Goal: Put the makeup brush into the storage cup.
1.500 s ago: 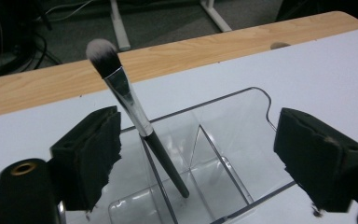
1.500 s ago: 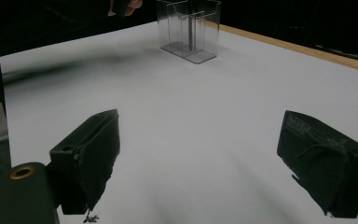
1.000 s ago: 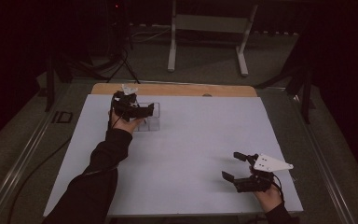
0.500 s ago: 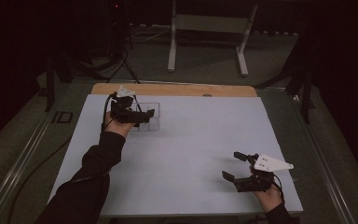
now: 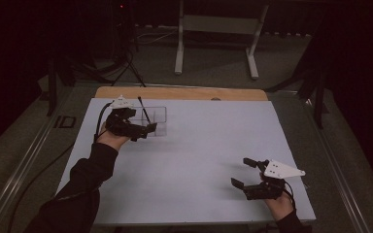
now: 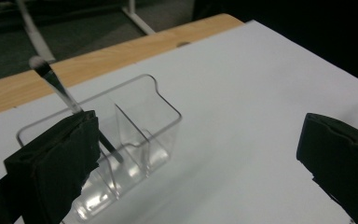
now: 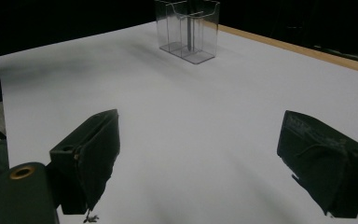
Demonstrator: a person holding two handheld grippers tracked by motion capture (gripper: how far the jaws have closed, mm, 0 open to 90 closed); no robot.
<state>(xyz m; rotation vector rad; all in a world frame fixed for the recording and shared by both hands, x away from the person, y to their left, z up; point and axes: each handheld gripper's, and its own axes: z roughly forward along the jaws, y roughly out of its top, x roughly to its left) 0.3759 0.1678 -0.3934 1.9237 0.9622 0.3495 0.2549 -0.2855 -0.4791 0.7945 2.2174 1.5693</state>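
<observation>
A clear plastic holder (image 5: 156, 118) with several compartments stands at the far left of the white table (image 5: 199, 145). A thin dark stick with a grey tip (image 6: 44, 71) leans in one of its compartments (image 6: 121, 130); the stick (image 5: 144, 110) pokes up above the rim. My left gripper (image 5: 143, 124) is open just in front of the holder, its jaws (image 6: 196, 163) wide apart with nothing between them. My right gripper (image 5: 242, 172) rests open near the front right of the table, its jaws (image 7: 207, 161) empty. The holder (image 7: 189, 30) stands far ahead of it.
A wooden strip (image 5: 179, 93) runs along the table's far edge. Beyond it are a dark floor and a grey metal stand (image 5: 216, 29). Cables (image 5: 126, 68) lie on the floor at the far left.
My left gripper has drawn back from the holder toward the near side. The stick stays leaning in the holder. The right gripper has not moved.
</observation>
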